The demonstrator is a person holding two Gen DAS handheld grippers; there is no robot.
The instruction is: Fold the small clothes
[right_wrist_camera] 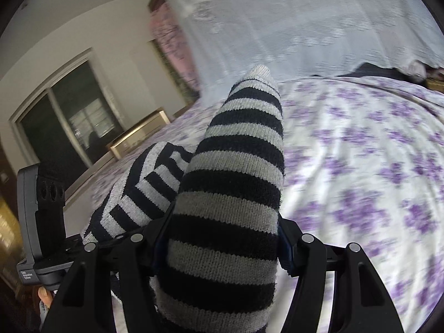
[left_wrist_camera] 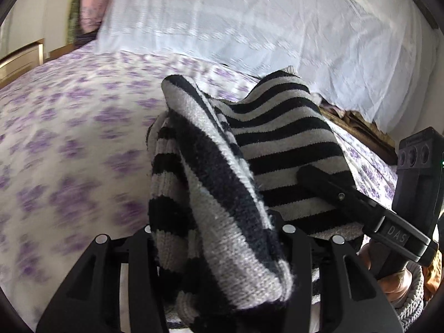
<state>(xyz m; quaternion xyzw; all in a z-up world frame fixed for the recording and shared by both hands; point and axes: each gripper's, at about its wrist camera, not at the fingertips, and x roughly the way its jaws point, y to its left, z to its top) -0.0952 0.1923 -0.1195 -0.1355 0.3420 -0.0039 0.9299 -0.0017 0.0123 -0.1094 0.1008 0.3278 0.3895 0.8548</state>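
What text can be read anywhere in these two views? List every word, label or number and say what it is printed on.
"DAS": on the black body of the right gripper, seen in the left wrist view.
Small white label, several lines: on the left gripper's body, seen in the right wrist view; too small and blurred to read.
Striped garment, floral bedsheet: no text visible.

Open floral bedspread [right_wrist_camera: 360,166] ahead (striped garment [right_wrist_camera: 230,194] drapes both grippers).
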